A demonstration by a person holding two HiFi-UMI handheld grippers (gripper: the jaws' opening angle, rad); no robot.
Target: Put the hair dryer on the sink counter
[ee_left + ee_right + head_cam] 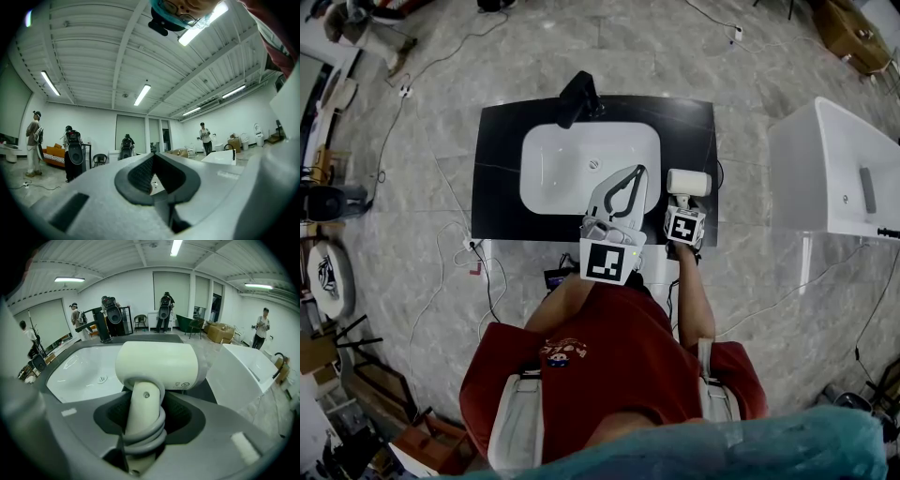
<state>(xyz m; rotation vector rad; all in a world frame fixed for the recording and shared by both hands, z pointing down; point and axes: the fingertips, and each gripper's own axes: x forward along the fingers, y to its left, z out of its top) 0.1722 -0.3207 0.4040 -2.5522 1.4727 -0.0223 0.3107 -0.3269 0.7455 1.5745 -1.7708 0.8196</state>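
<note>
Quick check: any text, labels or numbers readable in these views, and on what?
No text reads clearly.
On the hair dryer: small printed symbols, too small to read.
On the red shirt: chest print, too blurred.
On the marker cubes: square patterns, no letters.

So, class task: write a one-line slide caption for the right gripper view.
Right tool grips a cream hair dryer by its cord-wrapped handle, over the black sink counter beside the white basin.

Bare counter [690,131] right of basin [562,164]
</note>
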